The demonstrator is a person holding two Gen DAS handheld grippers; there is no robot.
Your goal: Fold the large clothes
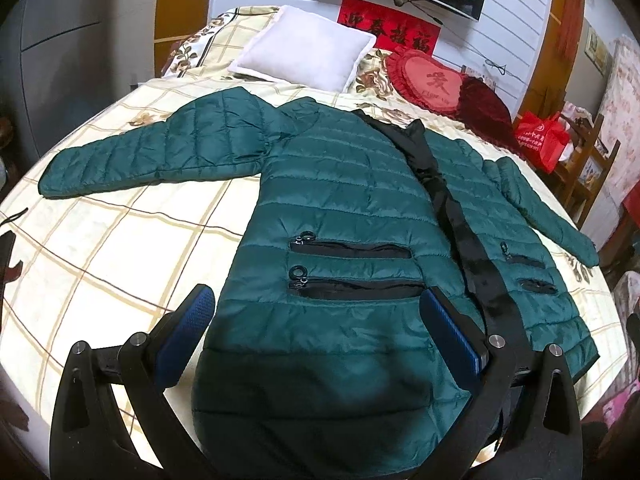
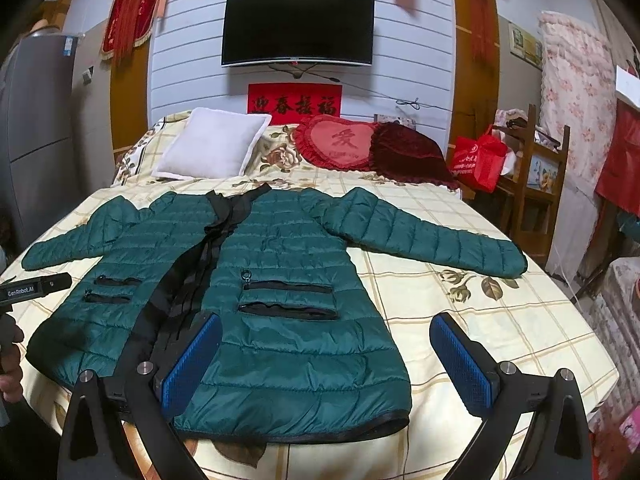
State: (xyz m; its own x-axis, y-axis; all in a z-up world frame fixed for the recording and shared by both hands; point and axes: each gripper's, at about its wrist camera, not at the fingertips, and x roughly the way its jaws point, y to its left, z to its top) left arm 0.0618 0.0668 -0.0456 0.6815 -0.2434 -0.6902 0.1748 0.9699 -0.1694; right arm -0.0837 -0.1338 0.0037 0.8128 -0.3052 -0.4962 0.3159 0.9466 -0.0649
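A dark green quilted jacket lies flat and face up on the bed, sleeves spread to both sides, black zipper band down the front. It also shows in the right wrist view. My left gripper is open and empty, hovering over the jacket's lower left panel near the hem. My right gripper is open and empty above the jacket's lower right panel, its right finger over bare bedsheet. The left gripper's body shows at the left edge of the right wrist view.
The bed has a cream plaid floral sheet. A white pillow, a red heart cushion and a dark red cushion lie at its head. A red bag and a wooden chair stand to the right.
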